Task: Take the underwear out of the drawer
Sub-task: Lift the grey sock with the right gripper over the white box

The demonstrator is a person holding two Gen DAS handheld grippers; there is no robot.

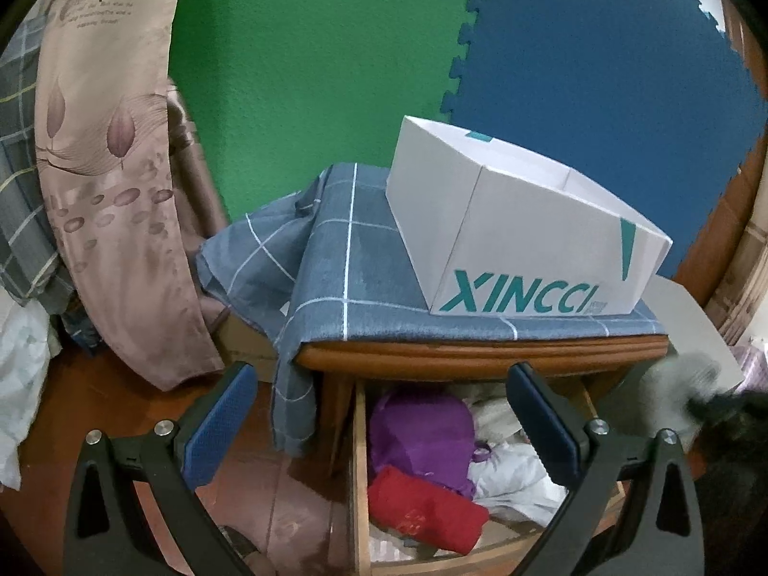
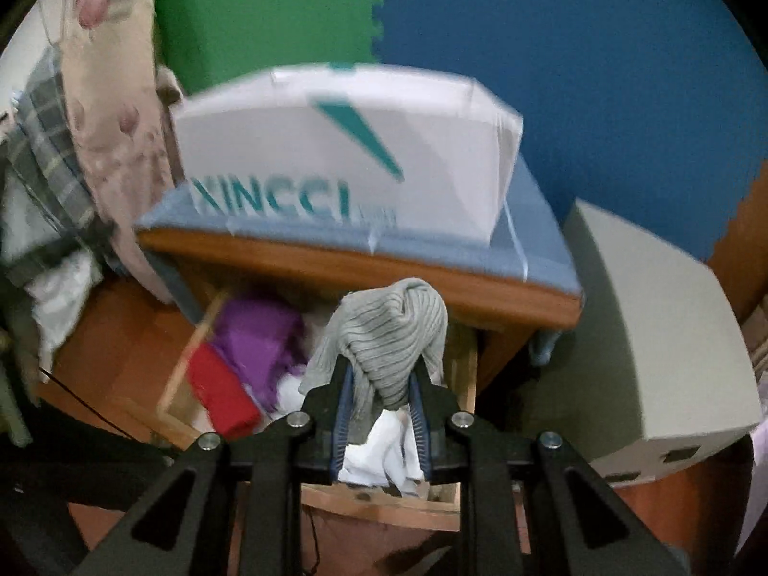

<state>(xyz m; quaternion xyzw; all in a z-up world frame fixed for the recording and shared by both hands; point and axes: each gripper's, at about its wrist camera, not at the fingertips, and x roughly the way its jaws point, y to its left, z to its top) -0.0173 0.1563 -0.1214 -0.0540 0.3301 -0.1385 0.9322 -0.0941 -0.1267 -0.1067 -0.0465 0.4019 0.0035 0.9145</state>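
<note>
The wooden drawer (image 1: 359, 480) of a nightstand stands pulled open, holding purple (image 1: 422, 437), red (image 1: 422, 511) and white (image 1: 513, 475) garments. My left gripper (image 1: 379, 384) is open and empty, held above the drawer's left part. My right gripper (image 2: 381, 369) is shut on a grey ribbed piece of underwear (image 2: 389, 336) and holds it lifted above the drawer (image 2: 379, 509). The same grey garment shows blurred at the right edge of the left wrist view (image 1: 681, 384).
A white XINCCI box (image 1: 518, 235) sits on a blue checked cloth (image 1: 336, 259) on the nightstand top. A floral pink pillow (image 1: 110, 168) leans at the left. A beige box (image 2: 662, 336) stands on the floor at the right. Green and blue foam mats cover the wall.
</note>
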